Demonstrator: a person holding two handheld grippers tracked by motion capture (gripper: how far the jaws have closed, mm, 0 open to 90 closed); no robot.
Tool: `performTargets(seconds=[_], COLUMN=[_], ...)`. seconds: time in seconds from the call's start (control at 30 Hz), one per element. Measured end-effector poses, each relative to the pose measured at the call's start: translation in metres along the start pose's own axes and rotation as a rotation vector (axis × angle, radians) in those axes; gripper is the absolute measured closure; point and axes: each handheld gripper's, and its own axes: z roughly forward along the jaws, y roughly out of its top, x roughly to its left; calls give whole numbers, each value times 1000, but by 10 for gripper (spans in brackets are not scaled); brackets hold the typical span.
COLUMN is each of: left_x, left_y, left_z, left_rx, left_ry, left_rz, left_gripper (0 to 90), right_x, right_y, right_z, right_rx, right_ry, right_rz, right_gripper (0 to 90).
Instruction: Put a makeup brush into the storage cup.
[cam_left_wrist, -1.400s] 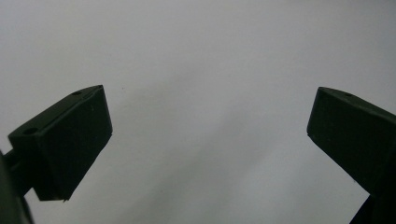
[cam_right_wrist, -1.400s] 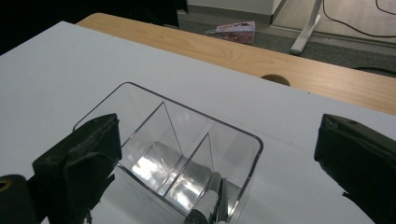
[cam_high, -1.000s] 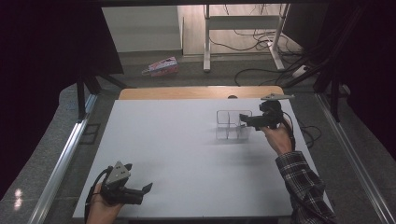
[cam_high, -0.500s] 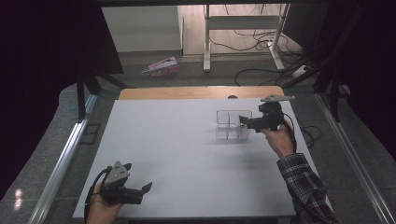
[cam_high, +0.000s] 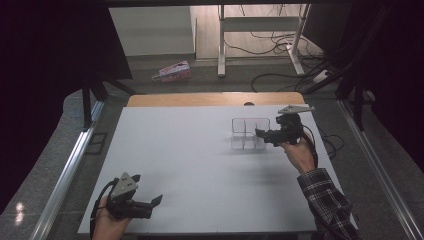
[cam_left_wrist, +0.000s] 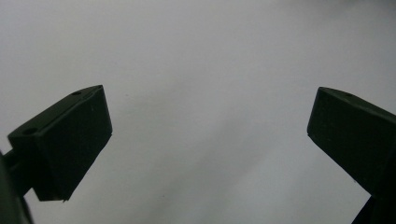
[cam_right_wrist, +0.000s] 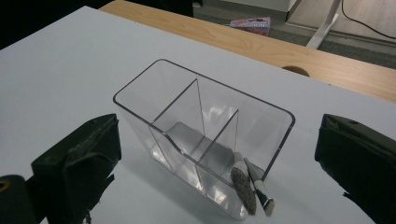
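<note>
R tongs (cam_high: 260, 133) edged slightly nearer vs. 1 s ago; released, just right of clear organizer (cam_right_wrist: 201, 135). L tongs (cam_high: 156, 201) released, near-left on counter (cam_high: 200, 150).

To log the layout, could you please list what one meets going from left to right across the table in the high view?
Left gripper → clear divided organizer → right gripper, at the organizer's right end.

Clear organizer (cam_right_wrist: 201, 135) stands upright on white table (cam_high: 200, 160), only obstacle on surface, far right part. Two brushes (cam_right_wrist: 252, 186) lean in its end compartment; other compartments open from above. Right gripper (cam_high: 265, 134) just beside organizer, jaws wide apart. Left gripper (cam_high: 147, 205) at near left corner, jaws wide. Broad bare surface between them.
</note>
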Motion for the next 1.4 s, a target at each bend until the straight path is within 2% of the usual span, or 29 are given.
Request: performTargets(seconds=[0.8, 1.03, 1.4], left_x=[0, 0, -1], left_y=[0, 0, 0], left_z=[-1, 0, -1], left_rx=[-1, 0, -2], left_ry=[-4, -3, -1], left_rz=[1, 1, -2], left_gripper=[2, 2, 0], right_x=[11, 12, 15], right_y=[-11, -20, -33], right_z=[-20, -23, -31], right_rx=[3, 17, 17], right_ry=[10, 6, -1], right_rz=[-18, -8, -19], right_gripper=[0, 0, 0])
